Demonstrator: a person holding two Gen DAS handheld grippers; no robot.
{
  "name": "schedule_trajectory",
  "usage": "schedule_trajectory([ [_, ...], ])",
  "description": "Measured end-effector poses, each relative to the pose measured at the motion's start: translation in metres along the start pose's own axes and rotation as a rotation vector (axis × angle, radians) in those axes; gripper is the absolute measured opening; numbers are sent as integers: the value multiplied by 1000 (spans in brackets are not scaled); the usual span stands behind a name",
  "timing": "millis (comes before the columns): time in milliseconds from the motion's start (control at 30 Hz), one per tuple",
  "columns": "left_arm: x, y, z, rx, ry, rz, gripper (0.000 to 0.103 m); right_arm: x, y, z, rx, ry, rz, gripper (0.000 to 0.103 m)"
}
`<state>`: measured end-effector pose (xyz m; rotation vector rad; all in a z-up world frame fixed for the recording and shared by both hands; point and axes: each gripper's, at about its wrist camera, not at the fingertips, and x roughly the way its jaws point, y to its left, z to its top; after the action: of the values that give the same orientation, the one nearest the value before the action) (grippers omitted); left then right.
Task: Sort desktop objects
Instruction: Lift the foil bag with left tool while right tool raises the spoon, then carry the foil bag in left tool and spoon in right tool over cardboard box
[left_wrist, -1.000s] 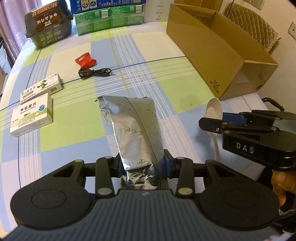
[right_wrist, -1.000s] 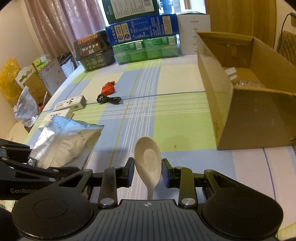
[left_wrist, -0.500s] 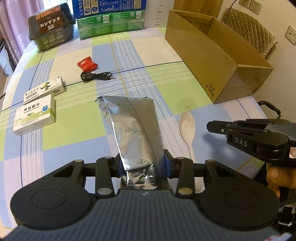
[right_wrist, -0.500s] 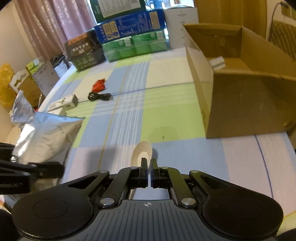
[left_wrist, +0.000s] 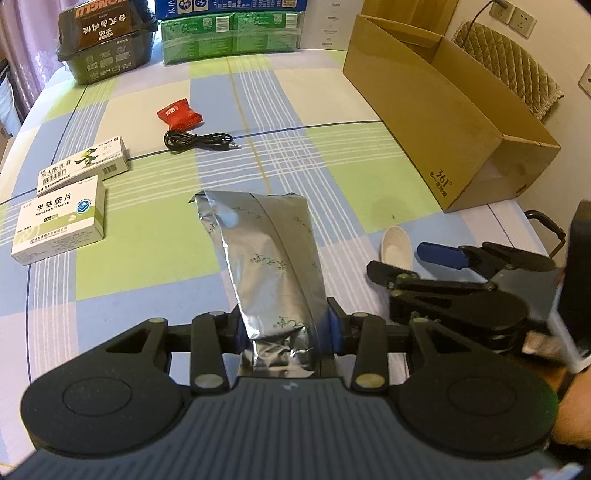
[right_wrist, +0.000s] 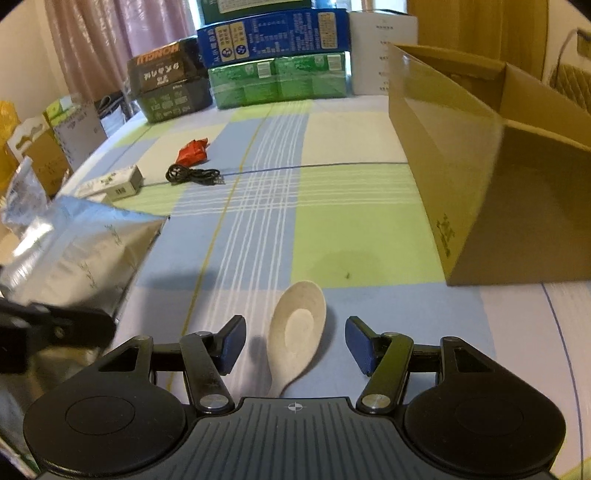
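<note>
My right claw (right_wrist: 295, 345), pressed together half a second ago, now spreads around the cream ceramic spoon (right_wrist: 295, 334) lying near the tabletop's (right_wrist: 362, 221) front edge, so I judge a fresh grab is coming. My left claw (left_wrist: 282, 326) keeps pinching the silver foil pouch (left_wrist: 269, 258).

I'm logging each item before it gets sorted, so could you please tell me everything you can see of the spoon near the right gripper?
The spoon is off-white, matte, perhaps plastic or ceramic, with a deep oval bowl and a short handle. It lies flat on the checked tablecloth, bowl up and pointing away, handle running back under the right gripper. Its bowl sits between the open blue-padded fingers, neither visibly touching it. It lies short of the cardboard box, to the right of the silver pouch.
</note>
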<state>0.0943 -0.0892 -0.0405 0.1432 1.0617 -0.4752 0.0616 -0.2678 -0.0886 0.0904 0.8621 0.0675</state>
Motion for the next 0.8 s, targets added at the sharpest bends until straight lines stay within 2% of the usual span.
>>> schedule_trajectory([
  [100,3,3,1,-1,-1,-3,35,8,10,-8,-68,-24,-45,51],
  [200,6,5,2,-4,-3,-6,35,9,13,-10,-99,-41,-66,29],
  [367,8,5,1,-6,-1,-11,35,4,5,-8,-56,-46,-67,28],
  [800,-14,-17,8,25,-31,-5,35,-50,-10,22,9,-125,-26,28],
])
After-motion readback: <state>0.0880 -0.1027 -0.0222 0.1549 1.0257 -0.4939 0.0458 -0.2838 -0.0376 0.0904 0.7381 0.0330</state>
